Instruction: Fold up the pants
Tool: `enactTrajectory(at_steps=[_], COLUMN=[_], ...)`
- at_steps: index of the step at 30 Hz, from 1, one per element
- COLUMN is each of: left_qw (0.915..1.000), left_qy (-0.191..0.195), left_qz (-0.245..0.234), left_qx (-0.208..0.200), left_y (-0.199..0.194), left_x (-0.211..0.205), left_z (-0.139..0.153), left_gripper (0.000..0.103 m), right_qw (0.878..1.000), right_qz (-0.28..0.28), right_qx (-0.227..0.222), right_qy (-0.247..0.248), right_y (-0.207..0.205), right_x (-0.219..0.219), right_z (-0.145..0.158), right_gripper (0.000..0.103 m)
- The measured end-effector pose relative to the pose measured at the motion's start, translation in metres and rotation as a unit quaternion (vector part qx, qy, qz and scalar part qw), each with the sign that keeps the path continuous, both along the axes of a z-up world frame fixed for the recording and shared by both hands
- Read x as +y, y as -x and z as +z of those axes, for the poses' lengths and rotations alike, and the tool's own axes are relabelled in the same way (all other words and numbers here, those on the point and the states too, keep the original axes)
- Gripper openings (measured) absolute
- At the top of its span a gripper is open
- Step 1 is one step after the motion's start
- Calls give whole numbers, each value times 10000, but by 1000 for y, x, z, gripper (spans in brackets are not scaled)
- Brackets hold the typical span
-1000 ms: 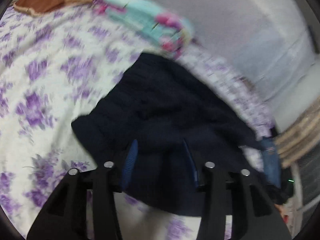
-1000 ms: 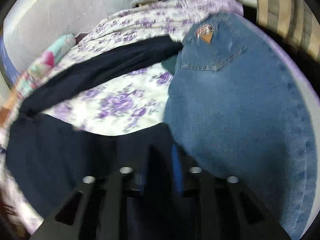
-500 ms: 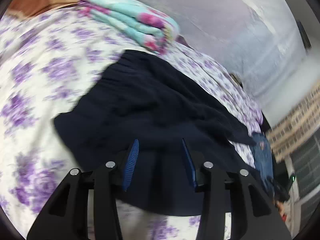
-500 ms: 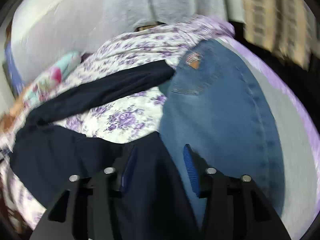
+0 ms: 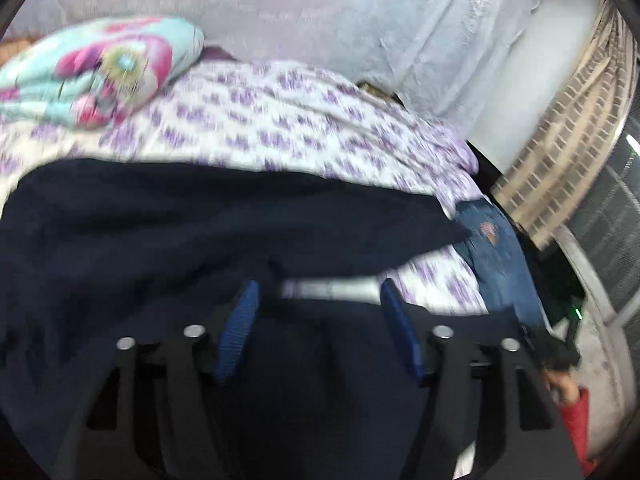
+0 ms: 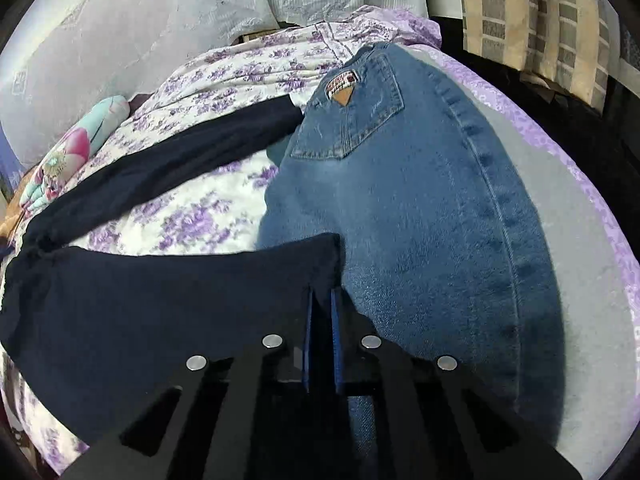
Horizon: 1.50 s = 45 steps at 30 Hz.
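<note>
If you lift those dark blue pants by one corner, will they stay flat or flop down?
Probably flop. The dark pants already sag and curve over the bed, so they look soft. The right gripper, closing on one hem, would likely drag the rest along behind.

Bedroom in a home. Bed made up with a white sheet printed with purple flowers; folded turquoise-and-pink floral blanket at its far end; pale embossed fabric draped along the wall side; beige-and-grey checked curtain beyond the bed; navy pants and blue jeans spread on the sheet.
</note>
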<state>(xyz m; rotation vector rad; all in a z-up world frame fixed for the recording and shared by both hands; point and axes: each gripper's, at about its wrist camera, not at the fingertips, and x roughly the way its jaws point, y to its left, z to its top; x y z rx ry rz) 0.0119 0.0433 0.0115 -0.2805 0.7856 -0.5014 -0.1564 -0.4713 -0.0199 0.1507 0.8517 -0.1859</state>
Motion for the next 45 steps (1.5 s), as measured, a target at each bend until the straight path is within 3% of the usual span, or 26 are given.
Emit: enactTrajectory(at_steps=[2,4,6,8,10,13,15,17,19,21,22,24,25,27,29,33,35,39,42,45], left_qw=[9992,9949,9882,9927,9909,9912,9935,9942,9968,9992,9986,9939,9968,9921,9903,9952,9965,9964,9942,9860], left_qy=[132,-4,-148,-454,-681,-729,-471,129,301,130,-63,-238,-505,-1079,-1241,-798,-719,-648,-40,863], left_qz=[-194,-388,-452,-606,-809,-867,-730,-710,-511,-128,-22,-141,-214,-516,-602,-561,-353,387,1074,1177], left_qx=[311,935,1456,935,837,684,734,795,532,351,522,1063,586,365,150,-101,-230,-391,69,811], left_y=[-24,-46,-50,-21,5,32,36,30,20,6,-8,-25,-9,10,25,29,24,-10,-58,-101], left_x=[-10,-24,-31,-36,-40,-32,-24,-14,-8,-7,-11,-19,-29,-47,-52,-38,-23,30,90,129], left_z=[-10,-39,-74,-82,-83,-85,-78,-66,-50,-46,-56,-88,-83,-82,-78,-54,-35,2,12,-17], left_gripper=[65,65,55,55,55,55,55,56,64,87,90,91,91,92,91,85,85,89,91,91], right_qw=[10000,9999,9991,9970,9958,9965,9964,9950,9945,9938,9934,9911,9900,9892,9895,9945,9925,9836,9805,9819], right_qz=[-37,-50,-53,-54,-71,-105,-161,-243,-344,-527,-595,-852,-967,-1038,-983,-260,122,293,396,890], right_qx=[2,-53,-130,-214,-240,-279,-376,-560,-670,-776,-809,-885,-900,-839,-817,-766,-697,-644,-629,-486], right_qy=[86,-104,-392,-744,-875,-778,-747,-785,-726,-592,-559,-504,-485,-600,-674,-665,-1001,-1660,-1822,-1597], right_y=[1,3,-2,-2,-5,-2,0,1,-3,-9,-14,-18,-18,-18,-17,-37,-63,-123,-164,-204], right_x=[2,-4,-9,-18,-18,-13,-10,-9,-11,-17,-23,-39,-45,-55,-53,-13,5,28,55,106], right_z=[-1,-2,-6,-9,-9,-6,-1,10,18,27,32,40,42,41,39,44,48,49,47,42], right_gripper=[11,11,11,11,11,12,15,33,42,43,43,46,53,56,56,56,61,62,62,62])
